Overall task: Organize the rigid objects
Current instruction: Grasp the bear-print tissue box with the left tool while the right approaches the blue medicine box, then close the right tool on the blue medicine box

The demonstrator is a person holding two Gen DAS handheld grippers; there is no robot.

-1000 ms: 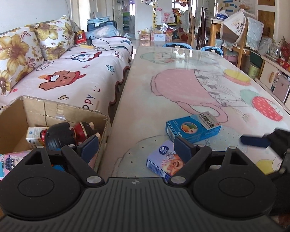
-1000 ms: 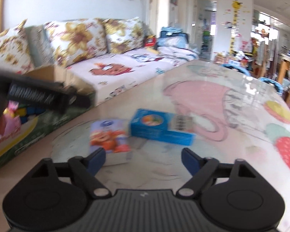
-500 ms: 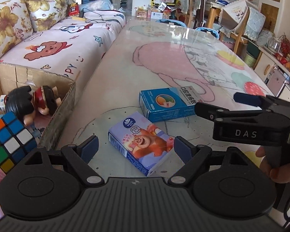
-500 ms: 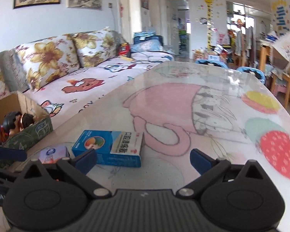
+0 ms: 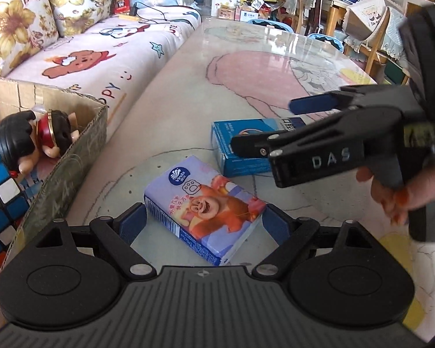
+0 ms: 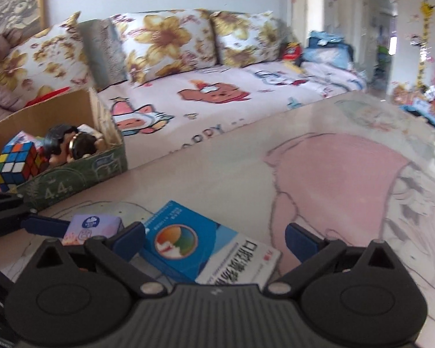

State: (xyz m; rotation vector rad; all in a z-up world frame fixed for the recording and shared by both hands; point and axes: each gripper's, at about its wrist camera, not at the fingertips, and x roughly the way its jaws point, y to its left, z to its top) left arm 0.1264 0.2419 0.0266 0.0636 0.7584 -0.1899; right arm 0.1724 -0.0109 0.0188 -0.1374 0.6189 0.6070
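The tissue pack (image 5: 206,211) lies flat on the table (image 5: 182,92) near its sofa-side edge, between the wide-open jaws of the left gripper (image 5: 204,224), pads apart from it. Just beyond it lies the blue medicine box (image 6: 200,246), which the right gripper (image 6: 214,237) straddles, jaws spread fully and gripping nothing. At the table's edge stands the cardboard box (image 5: 81,145), holding a Rubik's cube (image 6: 17,165) and a doll figurine (image 5: 34,139). A floral-cushioned sofa (image 6: 217,87) runs alongside.

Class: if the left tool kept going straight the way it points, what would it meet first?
Probably the purple tissue pack, lying on the table between the left tool's open fingers; the blue box lies beyond.
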